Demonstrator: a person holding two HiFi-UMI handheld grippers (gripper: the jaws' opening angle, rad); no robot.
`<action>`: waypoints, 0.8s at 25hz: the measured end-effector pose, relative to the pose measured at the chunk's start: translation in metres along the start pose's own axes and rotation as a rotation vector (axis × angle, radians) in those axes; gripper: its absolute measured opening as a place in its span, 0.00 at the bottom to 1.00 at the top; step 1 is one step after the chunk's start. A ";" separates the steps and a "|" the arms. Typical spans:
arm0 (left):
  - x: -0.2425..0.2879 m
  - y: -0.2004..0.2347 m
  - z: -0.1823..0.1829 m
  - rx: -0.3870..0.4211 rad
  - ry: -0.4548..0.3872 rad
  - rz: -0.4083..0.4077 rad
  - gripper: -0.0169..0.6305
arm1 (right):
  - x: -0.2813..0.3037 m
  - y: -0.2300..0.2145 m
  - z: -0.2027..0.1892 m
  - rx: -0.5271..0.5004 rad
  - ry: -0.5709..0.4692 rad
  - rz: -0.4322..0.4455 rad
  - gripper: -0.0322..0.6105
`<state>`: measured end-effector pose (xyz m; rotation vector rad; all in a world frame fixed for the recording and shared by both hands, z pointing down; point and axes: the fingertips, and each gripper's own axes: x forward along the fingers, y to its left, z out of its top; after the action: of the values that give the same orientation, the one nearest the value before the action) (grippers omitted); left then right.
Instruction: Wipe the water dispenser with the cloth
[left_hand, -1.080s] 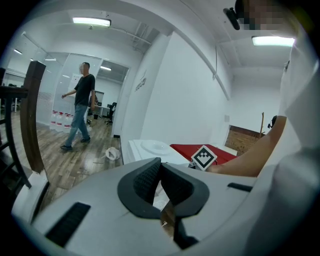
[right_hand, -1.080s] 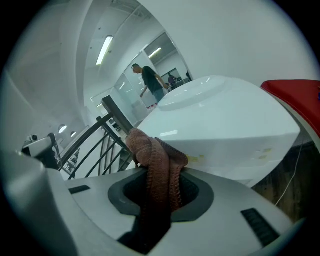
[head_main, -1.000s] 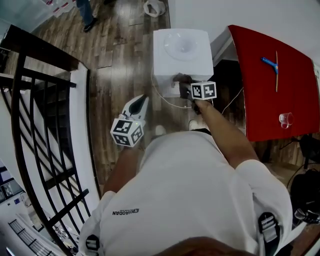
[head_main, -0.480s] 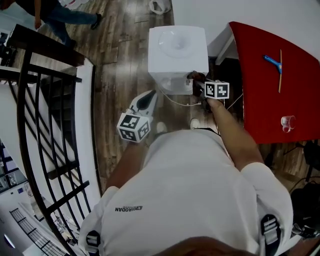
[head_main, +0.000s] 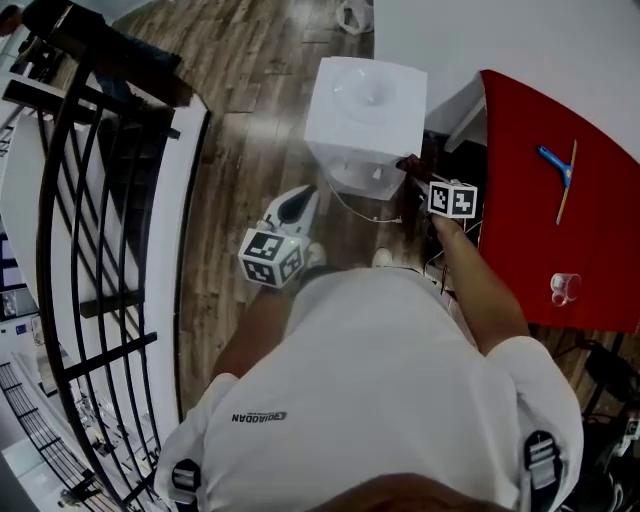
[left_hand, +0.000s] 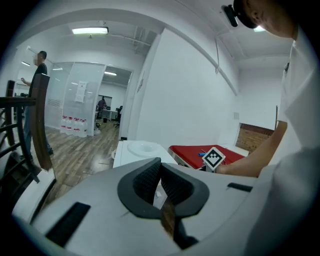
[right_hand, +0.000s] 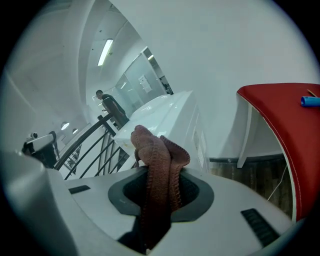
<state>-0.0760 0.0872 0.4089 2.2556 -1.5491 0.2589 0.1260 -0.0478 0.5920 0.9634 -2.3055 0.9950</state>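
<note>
R gripper (head_main: 413, 168) clamped on cloth (right_hand: 157, 160) at dispenser (head_main: 365, 100) side, mid-wipe imo; L gripper (left_hand: 159, 180) closed, empty; next: press & drag.

1. On my right I see a red counter (head_main: 520, 200), with a blue-handled tool (head_main: 553, 160) at its far end and a clear cup (head_main: 564, 288) nearer.
2. A black railing (head_main: 70, 200) stands left on the wooden floor (head_main: 240, 120).

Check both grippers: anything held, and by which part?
Right gripper pinches the brown cloth at a bunched fold that pokes past its jaws. Left gripper: shut, empty.
</note>
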 end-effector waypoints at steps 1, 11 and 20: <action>-0.002 -0.001 0.000 -0.004 -0.005 0.015 0.02 | -0.004 0.003 0.001 -0.013 -0.006 0.015 0.19; -0.037 0.008 -0.015 -0.046 0.024 0.111 0.02 | -0.043 0.091 0.014 -0.072 -0.076 0.213 0.19; -0.088 0.068 -0.008 -0.038 -0.062 0.077 0.02 | -0.016 0.226 -0.024 -0.193 -0.012 0.286 0.19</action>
<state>-0.1713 0.1440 0.3984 2.1970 -1.6605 0.1808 -0.0285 0.0892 0.4964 0.5759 -2.5428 0.8531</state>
